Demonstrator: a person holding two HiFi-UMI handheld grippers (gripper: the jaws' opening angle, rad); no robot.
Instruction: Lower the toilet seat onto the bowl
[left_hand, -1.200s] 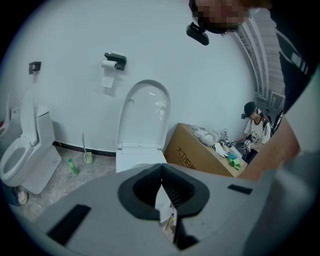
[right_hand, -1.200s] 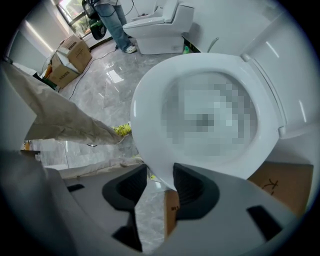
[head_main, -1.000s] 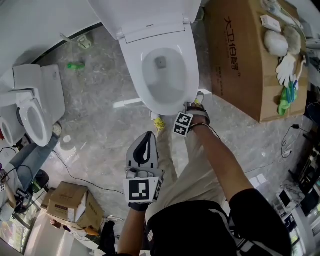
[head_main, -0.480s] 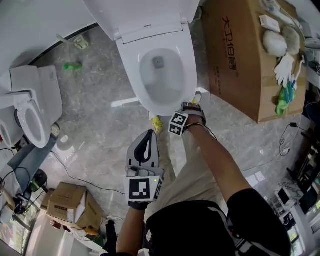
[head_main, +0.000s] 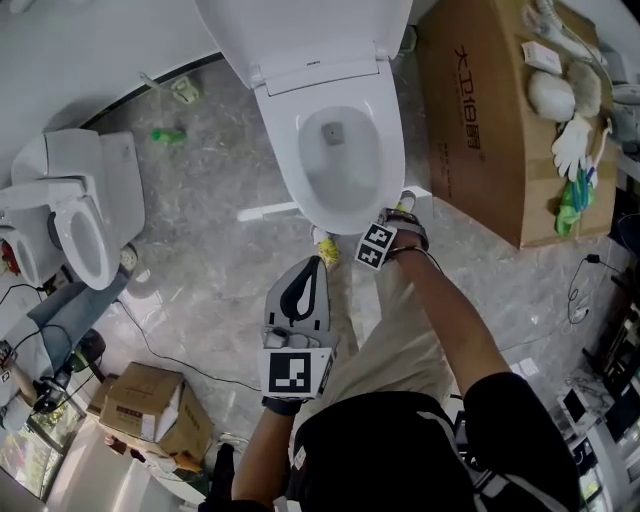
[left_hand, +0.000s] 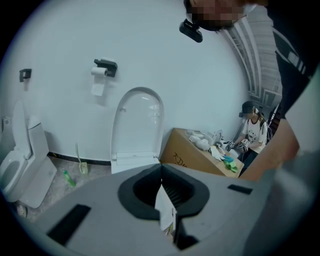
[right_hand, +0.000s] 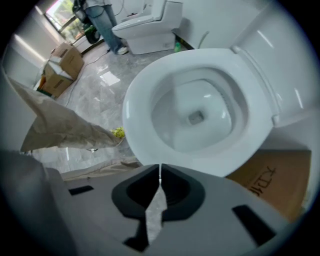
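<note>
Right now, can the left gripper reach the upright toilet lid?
Likely yes: the left gripper holds nothing, and its view looks straight at the raised lid; nothing stands between, though it must reach over the bowl.

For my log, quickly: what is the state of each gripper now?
Left gripper: jaws shut, empty.
Right gripper: jaws have just closed, shut, nothing between them.

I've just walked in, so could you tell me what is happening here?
A person stands over the toilet, a tool in each hand. The seat lies flat on the bowl, lid upright. The right tool points down at the seat's front edge; its jaws have just been closing, with nothing between them. The left tool hangs back, shut.
</note>
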